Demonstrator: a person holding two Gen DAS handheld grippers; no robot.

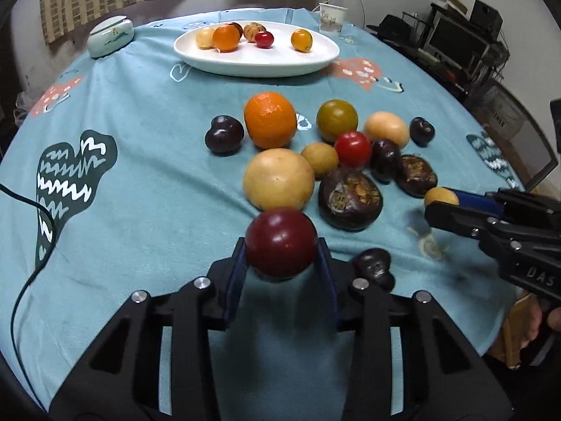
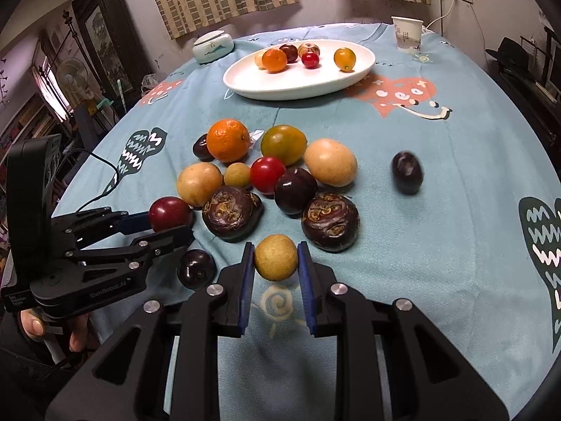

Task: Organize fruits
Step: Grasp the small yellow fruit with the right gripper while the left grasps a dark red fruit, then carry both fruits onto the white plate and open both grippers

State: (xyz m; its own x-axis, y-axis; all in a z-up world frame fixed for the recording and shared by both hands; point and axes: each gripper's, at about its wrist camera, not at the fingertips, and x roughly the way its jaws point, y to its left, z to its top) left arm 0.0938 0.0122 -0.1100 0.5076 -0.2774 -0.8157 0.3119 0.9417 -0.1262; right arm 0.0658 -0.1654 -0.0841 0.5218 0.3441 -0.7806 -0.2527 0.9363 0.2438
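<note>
On teal tablecloth (image 1: 140, 182) (patterned): fruit, white plate (image 1: 256, 63).

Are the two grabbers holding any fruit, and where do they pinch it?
Yes. The left gripper pinches the dark red fruit by its two sides. The right gripper pinches a small yellow fruit by its two sides too.

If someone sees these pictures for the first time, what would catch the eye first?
Probably the two held fruits: the left gripper is closed on a dark red fruit, the right gripper on a small yellow fruit. Behind them a heap of mixed fruit surrounds the big orange, and farther back stands the white plate.
</note>
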